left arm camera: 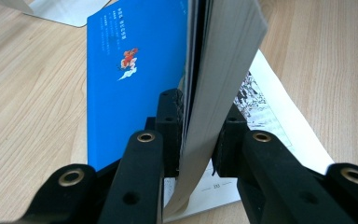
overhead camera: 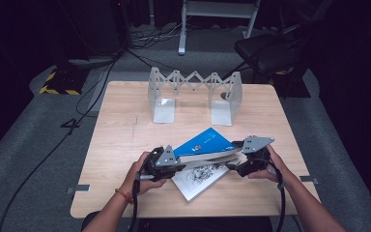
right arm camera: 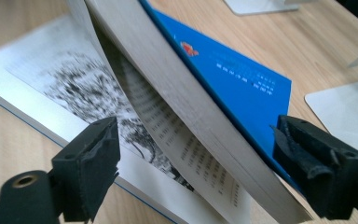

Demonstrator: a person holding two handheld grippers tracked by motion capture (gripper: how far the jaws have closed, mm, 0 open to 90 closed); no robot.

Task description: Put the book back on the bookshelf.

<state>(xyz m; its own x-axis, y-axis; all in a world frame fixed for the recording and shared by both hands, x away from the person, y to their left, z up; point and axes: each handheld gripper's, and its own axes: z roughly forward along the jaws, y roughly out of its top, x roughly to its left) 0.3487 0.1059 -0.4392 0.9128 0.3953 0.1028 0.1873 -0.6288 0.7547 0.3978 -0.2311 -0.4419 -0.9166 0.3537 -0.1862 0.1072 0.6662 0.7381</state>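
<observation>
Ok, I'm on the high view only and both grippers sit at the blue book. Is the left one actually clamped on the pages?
Observer: Yes. In the left gripper view the left gripper is shut on a thick block of pages of the blue book.
Operator: And the right one?
Observer: The right gripper is open; its jaws stand wide on either side of the lifted pages, not pressing them.
Operator: What's on the page lying flat?
Observer: A black-and-white illustration, with printed text on the curved pages above it.
</observation>
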